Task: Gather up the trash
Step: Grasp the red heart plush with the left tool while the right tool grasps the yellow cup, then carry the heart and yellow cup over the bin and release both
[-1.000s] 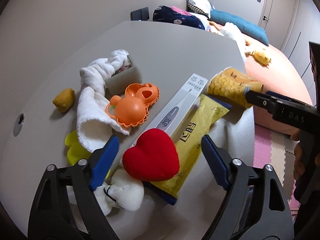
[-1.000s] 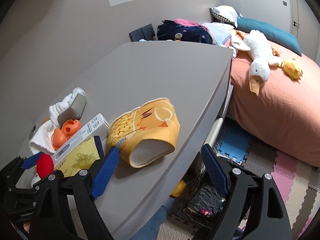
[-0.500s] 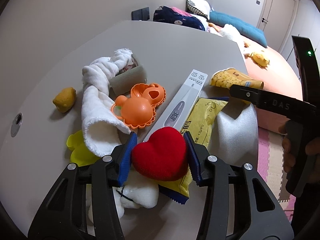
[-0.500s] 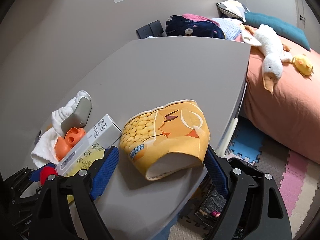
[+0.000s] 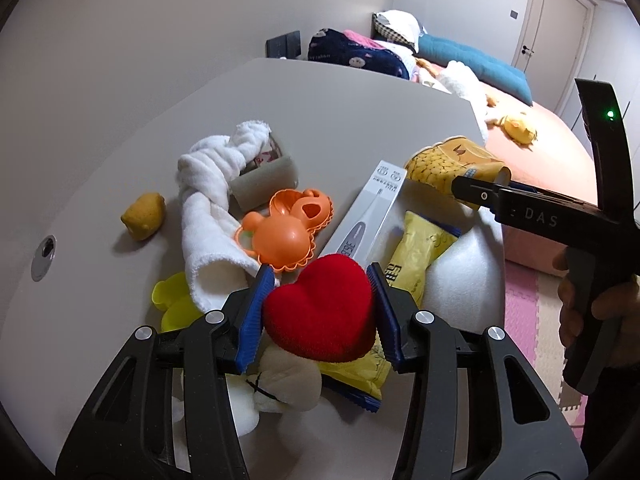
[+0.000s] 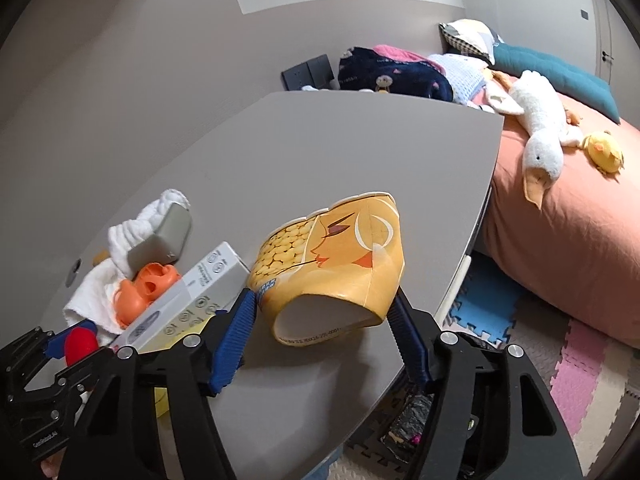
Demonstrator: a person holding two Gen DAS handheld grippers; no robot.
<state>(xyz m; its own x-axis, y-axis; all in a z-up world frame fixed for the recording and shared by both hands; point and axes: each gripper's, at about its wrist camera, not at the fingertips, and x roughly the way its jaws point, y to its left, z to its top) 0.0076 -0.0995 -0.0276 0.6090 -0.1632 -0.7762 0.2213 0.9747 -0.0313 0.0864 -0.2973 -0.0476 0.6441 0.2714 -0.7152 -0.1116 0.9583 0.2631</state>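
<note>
left wrist view: left gripper clamps red heart; right gripper pinches crushed corn cup. risk: thin cup buckles, slips off table edge.

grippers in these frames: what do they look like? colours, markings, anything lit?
Both match: the left gripper and right gripper have black linkage arms with silver pivot bolts and blue ribbed pads on the jaws. From the left wrist view, the right unit's black body reads "DAS" in grey, with a green light lit. No cables visible.
</note>
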